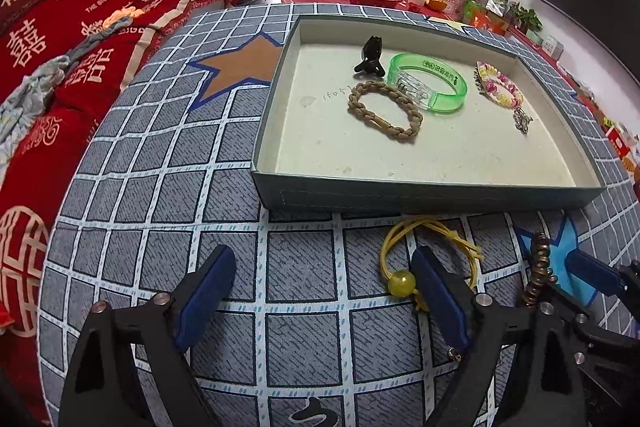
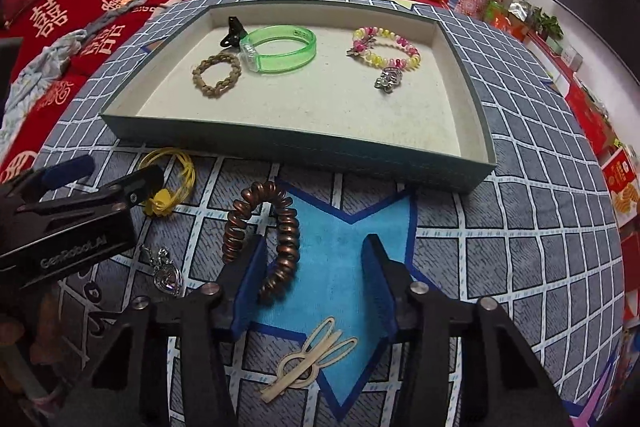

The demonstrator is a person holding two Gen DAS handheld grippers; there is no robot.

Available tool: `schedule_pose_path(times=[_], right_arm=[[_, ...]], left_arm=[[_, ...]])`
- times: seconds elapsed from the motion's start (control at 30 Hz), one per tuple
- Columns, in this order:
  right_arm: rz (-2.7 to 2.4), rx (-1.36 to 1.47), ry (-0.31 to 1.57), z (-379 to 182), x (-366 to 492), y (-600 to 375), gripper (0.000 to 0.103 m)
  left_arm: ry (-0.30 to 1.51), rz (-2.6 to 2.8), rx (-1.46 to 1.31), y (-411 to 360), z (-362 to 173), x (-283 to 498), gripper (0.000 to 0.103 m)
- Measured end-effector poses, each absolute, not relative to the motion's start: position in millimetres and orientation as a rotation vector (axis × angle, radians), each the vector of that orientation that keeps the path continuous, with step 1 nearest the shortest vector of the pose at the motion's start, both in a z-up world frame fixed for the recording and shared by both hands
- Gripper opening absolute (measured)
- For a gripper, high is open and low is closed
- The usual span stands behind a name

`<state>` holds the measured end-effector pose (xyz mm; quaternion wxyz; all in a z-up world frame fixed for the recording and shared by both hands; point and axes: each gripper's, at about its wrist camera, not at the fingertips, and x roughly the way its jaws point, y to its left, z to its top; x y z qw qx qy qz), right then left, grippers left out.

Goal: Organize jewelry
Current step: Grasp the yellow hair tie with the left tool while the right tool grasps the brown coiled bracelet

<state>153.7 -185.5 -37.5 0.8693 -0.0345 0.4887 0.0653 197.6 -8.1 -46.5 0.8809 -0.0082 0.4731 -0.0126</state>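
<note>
The shallow grey-green cardboard tray [image 2: 476, 147] on the grid-patterned cloth surface [image 2: 500, 247] already holds a braided tan cord bracelet [image 2: 216, 75], a translucent green plastic bangle [image 2: 280, 49], a black claw hair clip [image 2: 233, 31] and a pink-and-yellow beaded bracelet with a silver charm [image 2: 386, 51]. In front of the tray, on the cloth, lie a coppery brown spiral coil bracelet [image 2: 266, 235], a yellow cord bracelet with an amber bead [image 1: 430, 259], a silver heart pendant [image 2: 168, 277] and a pale wooden hair fork [image 2: 308, 361].

The step in hand looks like picking up the spiral coil. The right gripper [image 2: 314, 279] points down at it with its jaws about half open: the left blue pad sits inside the loop, so one side of the coil lies between the jaws, but the pads do not yet press on it. The left gripper [image 1: 320, 291] hovers over the cloth beside the yellow cord, jaws wide open and holding nothing.

Next, the right jaws would need to close on that side of the coil, then lift it over the tray's near wall and set it on bare floor inside, clear of the other pieces
</note>
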Motion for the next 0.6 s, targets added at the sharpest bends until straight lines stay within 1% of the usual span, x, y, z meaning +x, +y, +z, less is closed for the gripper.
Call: schedule_pose_path(times=[0.03,0.07,0.13,0.17,0.23,0.3,0.37,0.4,0.43,0.47,0.5,0.57,0.6], right_arm=[[0.141,-0.077,1.023,-36.9,153.1,-185.1,0.049],[0.147,-0.081,1.023,-36.5,152.6,-185.0,0.048],[0.155,-0.085,1.021,-35.8,151.8,-184.5,0.045],[0.160,-0.086,1.020,-35.5,151.1,-184.0,0.042],[0.167,-0.088,1.020,-35.4,150.4,-183.5,0.037],[0.173,-0.088,1.018,-35.7,150.0,-182.4,0.033],[0.175,-0.085,1.016,-35.2,149.2,-182.9,0.023],[0.171,-0.083,1.016,-34.9,148.6,-183.5,0.020],[0.166,-0.081,1.015,-34.7,148.3,-184.1,0.013],[0.163,-0.073,1.015,-34.6,148.6,-185.8,0.013],[0.163,-0.063,1.015,-34.5,148.6,-187.1,0.013],[0.162,-0.048,1.016,-34.2,149.0,-189.1,0.013],[0.162,-0.040,1.017,-34.0,149.0,-190.1,0.013]], left_arm=[[0.984,-0.029,-0.014,-9.2,-46.3,196.8,0.097],[0.979,-0.029,-0.007,-10.4,-45.9,196.5,0.091],[0.973,-0.044,0.007,-13.0,-44.3,195.8,0.084],[0.973,-0.050,0.011,-14.6,-43.8,195.5,0.081],[0.973,-0.063,0.019,-17.6,-43.0,194.6,0.077],[0.976,-0.070,0.021,-18.9,-42.3,194.2,0.076],[0.979,-0.074,0.018,-18.9,-41.8,193.3,0.075],[0.981,-0.077,0.018,-19.2,-41.5,193.0,0.073],[0.980,-0.080,0.019,-19.7,-40.6,192.6,0.066],[0.982,-0.086,0.019,-20.4,-39.8,192.4,0.061],[0.986,-0.098,0.017,-21.1,-39.0,192.4,0.059],[0.988,-0.118,0.017,-22.5,-37.8,192.0,0.041],[0.990,-0.133,0.019,-24.0,-37.4,191.4,0.036]])
